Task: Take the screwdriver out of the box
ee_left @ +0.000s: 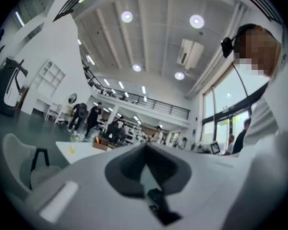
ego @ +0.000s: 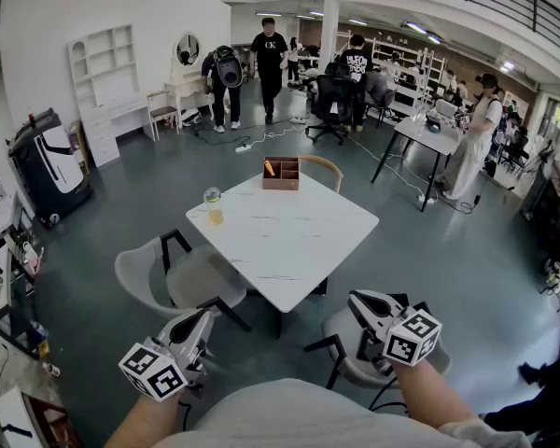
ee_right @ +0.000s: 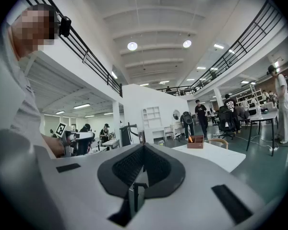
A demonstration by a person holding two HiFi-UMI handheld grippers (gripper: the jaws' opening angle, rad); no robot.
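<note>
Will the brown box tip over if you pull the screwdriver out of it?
Probably not. The box looks low and wide and sits flat on the table, so it should stay up. It looks small, maybe light, so it might slide a bit. The screwdriver leans loosely inside, so it should lift out easily.

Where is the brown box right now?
In the head view, the brown box sits at the far edge of the white table, right of the glass jar, just before a wooden chair back.
</note>
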